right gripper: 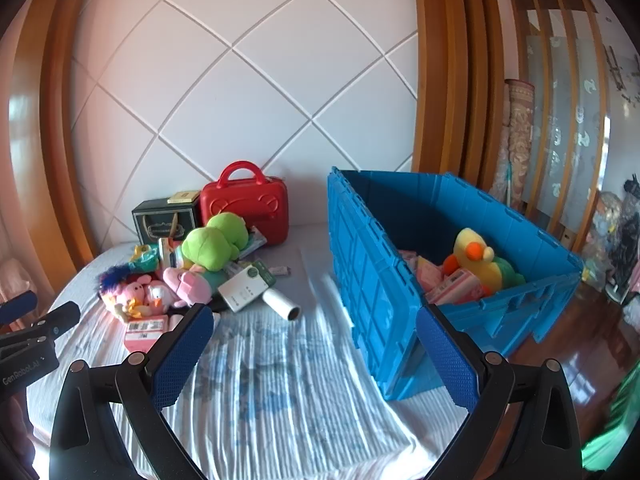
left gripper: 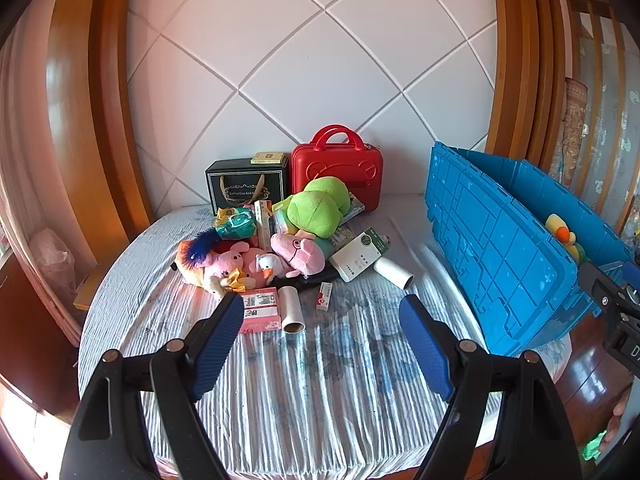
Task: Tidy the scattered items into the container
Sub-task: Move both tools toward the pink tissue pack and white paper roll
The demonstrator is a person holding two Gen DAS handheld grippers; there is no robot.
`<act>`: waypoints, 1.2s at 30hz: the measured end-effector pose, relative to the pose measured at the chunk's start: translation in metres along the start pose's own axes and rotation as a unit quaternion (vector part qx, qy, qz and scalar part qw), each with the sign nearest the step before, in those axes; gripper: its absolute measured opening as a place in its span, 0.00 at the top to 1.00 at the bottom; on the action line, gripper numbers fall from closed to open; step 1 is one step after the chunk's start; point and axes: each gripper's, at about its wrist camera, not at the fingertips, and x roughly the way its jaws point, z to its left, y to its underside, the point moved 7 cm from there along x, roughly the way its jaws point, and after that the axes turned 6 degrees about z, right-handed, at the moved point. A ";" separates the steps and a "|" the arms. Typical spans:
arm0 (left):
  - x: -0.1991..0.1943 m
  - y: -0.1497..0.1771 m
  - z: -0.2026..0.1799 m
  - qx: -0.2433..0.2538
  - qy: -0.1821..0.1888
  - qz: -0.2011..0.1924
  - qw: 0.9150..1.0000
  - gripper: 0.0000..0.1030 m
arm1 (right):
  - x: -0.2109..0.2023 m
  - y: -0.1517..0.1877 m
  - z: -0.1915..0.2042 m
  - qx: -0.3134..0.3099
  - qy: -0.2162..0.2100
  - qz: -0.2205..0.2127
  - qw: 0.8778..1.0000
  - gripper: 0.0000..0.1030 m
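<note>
- Left tool (left gripper: 322, 312): tilted downward over the striped bed sheet (left gripper: 320, 380), its two blue pads spread wide with nothing between them; it aims at the near edge of the toy heap.
- Toy heap (left gripper: 276, 240): lies on the bed near the padded wall. At its near edge lie a pink box (left gripper: 262, 312) and a cardboard tube (left gripper: 291, 308), just beside each other; pink plush pigs (left gripper: 298, 254) and a green plush (left gripper: 316, 208) sit farther back, the green plush on top.
- Black gift box (left gripper: 246, 186) and red case (left gripper: 338, 170): upright, side by side behind the heap, against the wall.
- White roll (right gripper: 282, 306): on the sheet between the heap and the crate.
- Right tool (right gripper: 316, 326): likewise tilted down, pads at full spread and empty, with the crate's near corner just beyond its right pad.
- Blue crate (right gripper: 360, 280): open, at the right of the bed; it already holds a yellow duck (right gripper: 478, 262) and pink packets (right gripper: 456, 286).
</note>
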 end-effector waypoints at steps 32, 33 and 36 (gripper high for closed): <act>-0.001 0.010 0.017 0.008 0.028 0.000 1.000 0.23 | -0.019 0.007 0.012 0.009 0.035 0.000 0.999 0.00; 0.000 0.010 0.019 0.008 0.029 0.001 1.000 0.23 | -0.019 0.008 0.014 0.010 0.036 0.000 0.999 0.00; 0.003 0.011 0.026 0.011 0.029 0.003 1.000 0.23 | -0.017 0.009 0.021 0.010 0.037 0.004 0.999 0.00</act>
